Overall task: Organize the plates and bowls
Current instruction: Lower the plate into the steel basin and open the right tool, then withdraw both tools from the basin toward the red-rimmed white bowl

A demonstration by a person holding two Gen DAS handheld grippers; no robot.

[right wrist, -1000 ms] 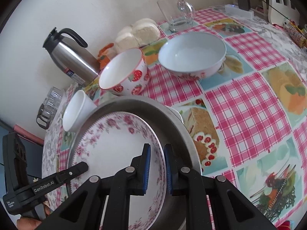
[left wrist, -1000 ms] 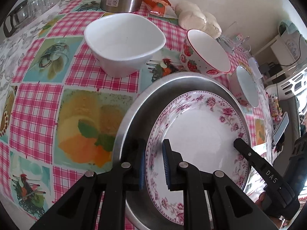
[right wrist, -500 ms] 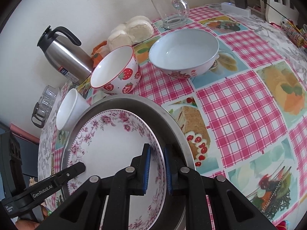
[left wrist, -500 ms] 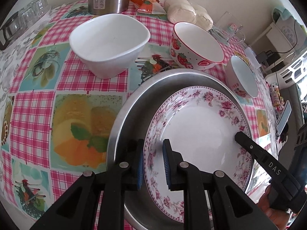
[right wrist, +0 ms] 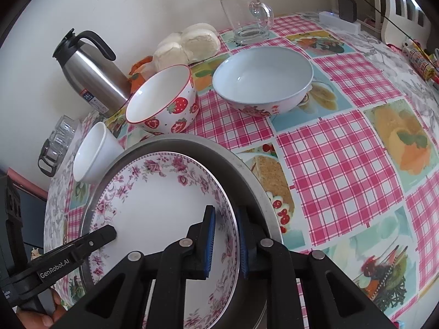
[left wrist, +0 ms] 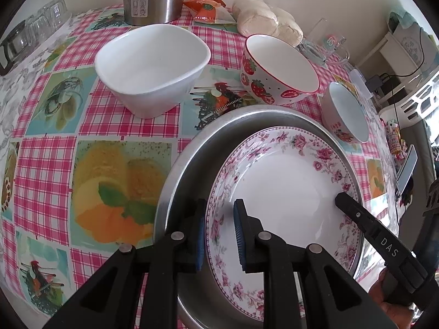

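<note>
Left wrist view: left gripper (left wrist: 219, 230) and right gripper (right wrist: 225, 240) are both pinching the floral plate (left wrist: 288, 189), now settling deeper into the metal tray (left wrist: 192, 161).

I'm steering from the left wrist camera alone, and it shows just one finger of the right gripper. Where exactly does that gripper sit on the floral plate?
Observer: The right gripper is shut on the floral plate at its rim. One pad is inside the plate, the other is between the rim and the metal tray.
Operator: My view crops the top of the thermos. Which way does its handle face?
Observer: The thermos has its black handle on the side toward the buns.
Operator: Is the glass mug holding anything?
Observer: The glass mug stands upright behind the pale blue bowl and looks empty.
</note>
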